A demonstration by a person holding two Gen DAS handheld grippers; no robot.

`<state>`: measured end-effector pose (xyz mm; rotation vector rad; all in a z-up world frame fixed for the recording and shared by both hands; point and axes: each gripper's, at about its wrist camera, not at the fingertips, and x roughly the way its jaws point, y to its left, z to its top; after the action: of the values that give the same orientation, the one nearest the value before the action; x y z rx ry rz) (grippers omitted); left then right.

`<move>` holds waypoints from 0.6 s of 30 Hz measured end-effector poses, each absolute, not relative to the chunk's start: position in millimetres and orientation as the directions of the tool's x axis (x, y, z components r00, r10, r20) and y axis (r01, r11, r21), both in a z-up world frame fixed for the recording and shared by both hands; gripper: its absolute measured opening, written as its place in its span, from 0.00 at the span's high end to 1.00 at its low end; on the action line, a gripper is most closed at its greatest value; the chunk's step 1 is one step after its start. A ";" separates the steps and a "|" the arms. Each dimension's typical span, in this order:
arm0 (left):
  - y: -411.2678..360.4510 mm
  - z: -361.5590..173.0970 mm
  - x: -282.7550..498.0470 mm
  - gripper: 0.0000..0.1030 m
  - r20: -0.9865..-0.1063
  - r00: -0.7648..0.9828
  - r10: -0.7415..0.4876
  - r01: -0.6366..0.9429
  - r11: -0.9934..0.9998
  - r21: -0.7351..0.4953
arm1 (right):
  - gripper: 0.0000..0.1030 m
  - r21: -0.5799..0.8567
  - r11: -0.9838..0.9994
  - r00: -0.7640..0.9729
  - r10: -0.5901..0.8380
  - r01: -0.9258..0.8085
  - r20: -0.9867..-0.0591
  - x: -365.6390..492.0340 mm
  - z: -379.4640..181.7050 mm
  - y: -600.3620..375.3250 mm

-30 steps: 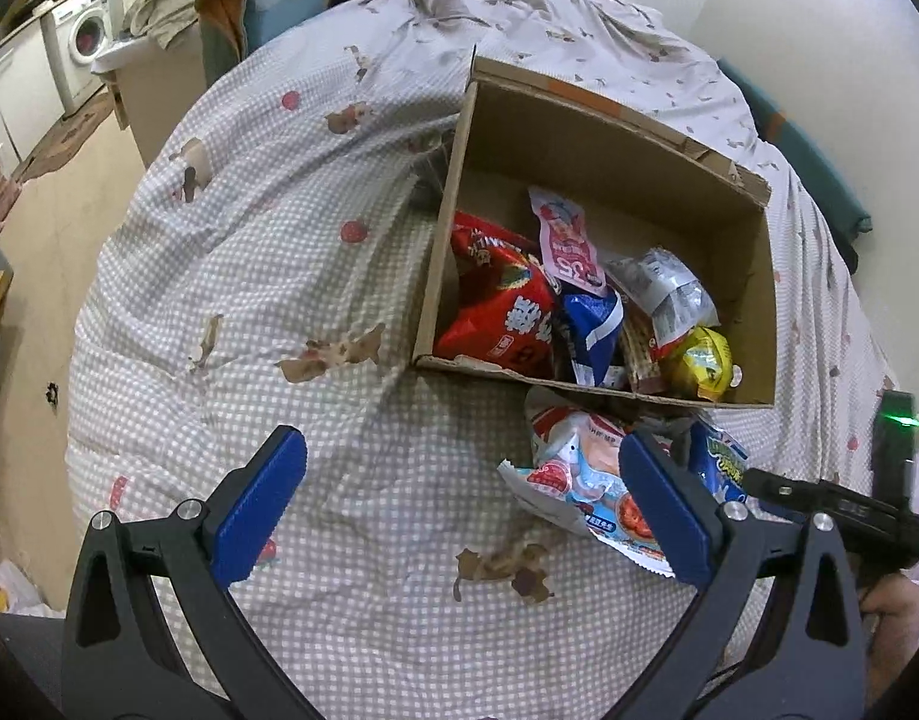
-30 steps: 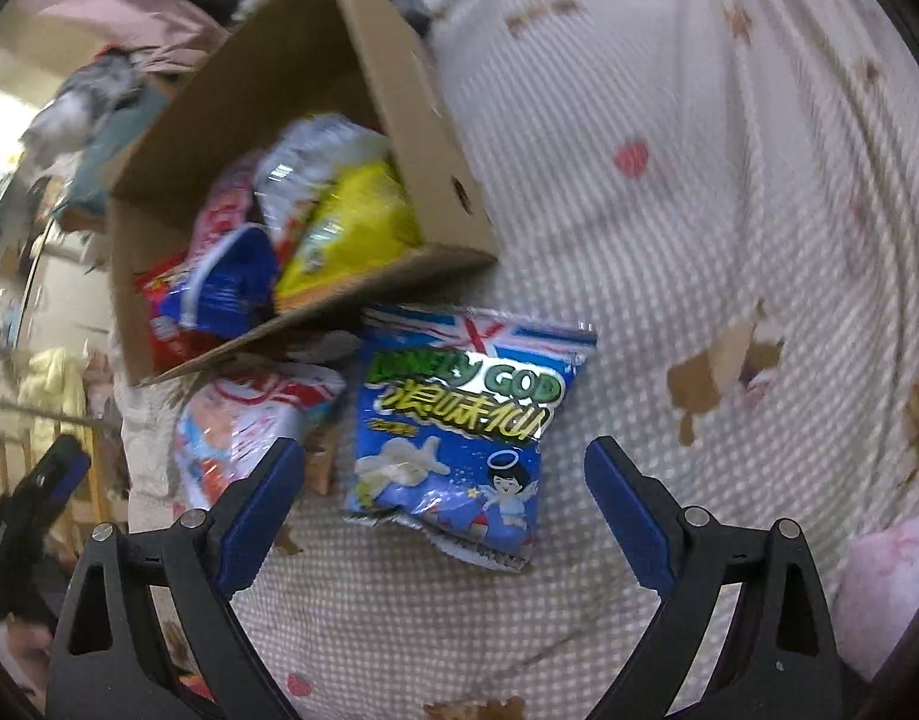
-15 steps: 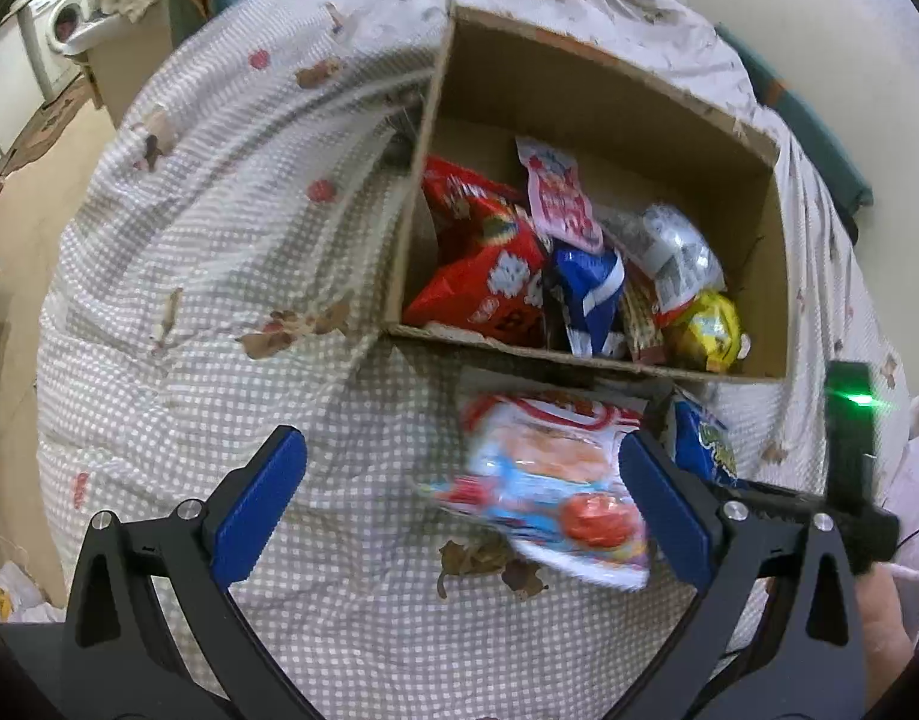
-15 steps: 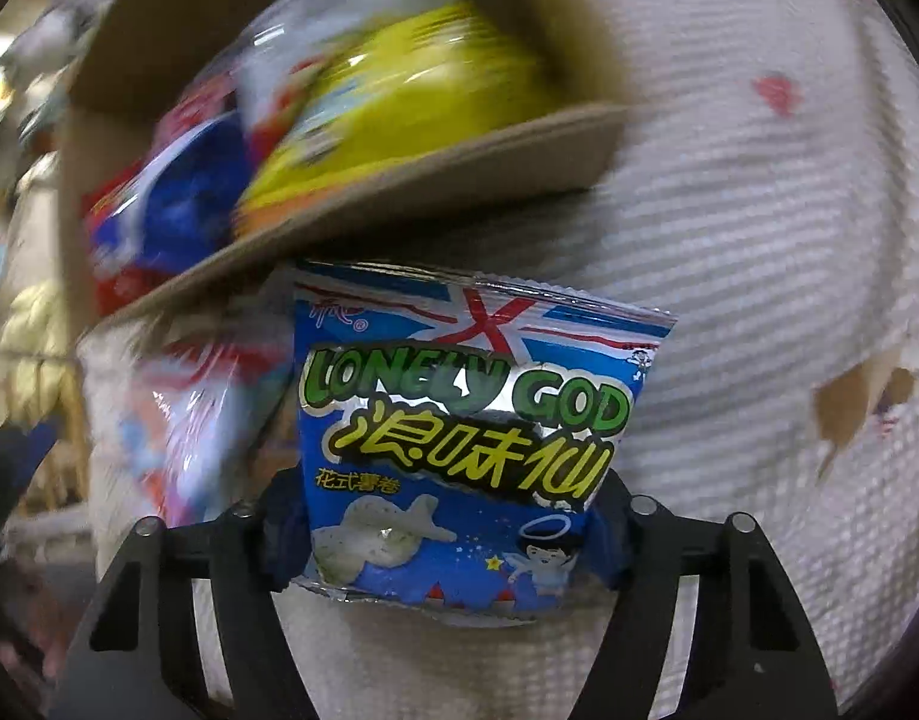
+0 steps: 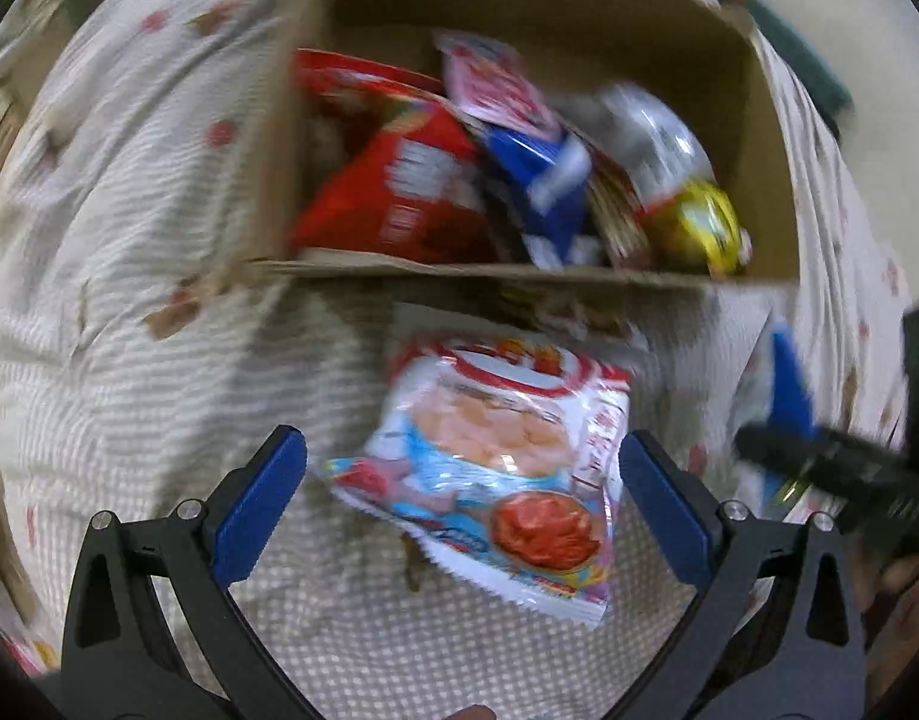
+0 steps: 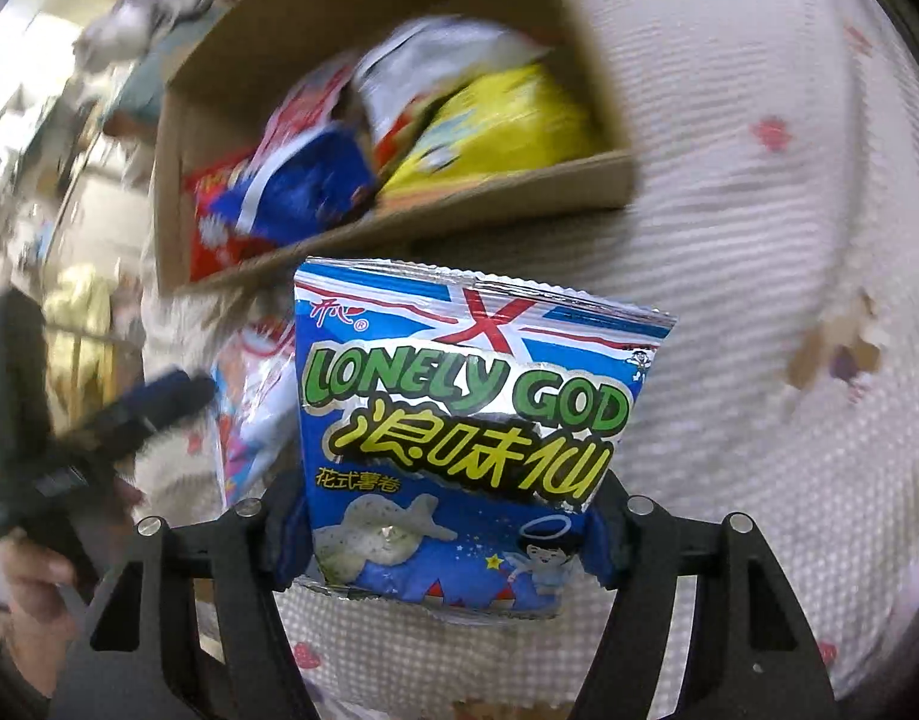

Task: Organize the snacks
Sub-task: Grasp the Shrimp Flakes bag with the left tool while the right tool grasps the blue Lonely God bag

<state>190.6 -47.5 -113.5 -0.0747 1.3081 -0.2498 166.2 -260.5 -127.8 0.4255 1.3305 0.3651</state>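
A blue "Lonely God" chip bag (image 6: 471, 408) stands upright in my right gripper (image 6: 444, 540), whose pads press on its lower sides; it hangs clear of the checked bedspread. A white and light-blue snack bag (image 5: 495, 450) lies flat on the bedspread in front of the cardboard box (image 5: 519, 273). My left gripper (image 5: 459, 450) is open and straddles that bag, with its blue pads apart from the bag's edges. The box holds a red bag (image 5: 411, 180), a blue one (image 5: 537, 168), a silver one (image 5: 651, 126) and a yellow one (image 5: 699, 228).
The checked bedspread (image 5: 129, 300) with brown and red prints covers the whole surface. The right gripper (image 5: 819, 462) and a hand show at the right edge of the left wrist view. Room clutter shows past the box (image 6: 399, 228) at the far left.
My right gripper has shut on the blue chip bag and raised it off the bedspread. My left gripper has come down and forward over the white and light-blue bag.
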 end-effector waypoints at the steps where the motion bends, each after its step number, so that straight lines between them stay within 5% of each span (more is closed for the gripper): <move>1: -54.7 -114.8 189.8 0.00 -0.948 0.233 -0.217 0.165 0.969 -0.181 | 0.31 0.499 0.867 0.212 0.488 -0.003 -0.847 165.5 -126.8 -266.6; 11: -83.9 -136.1 184.9 0.02 -0.959 0.193 -0.208 0.270 0.951 -0.152 | 0.31 0.502 0.865 0.212 0.489 0.012 -0.846 155.2 -125.8 -268.1; 18: -65.4 -130.0 178.0 0.37 -0.955 0.192 -0.228 0.235 0.955 -0.181 | 0.31 0.494 0.869 0.215 0.483 -0.004 -0.849 164.0 -128.0 -263.7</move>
<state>178.0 -65.4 -130.0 0.0059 1.3392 -0.3245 164.0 -263.7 -128.0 0.4318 1.3210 0.3528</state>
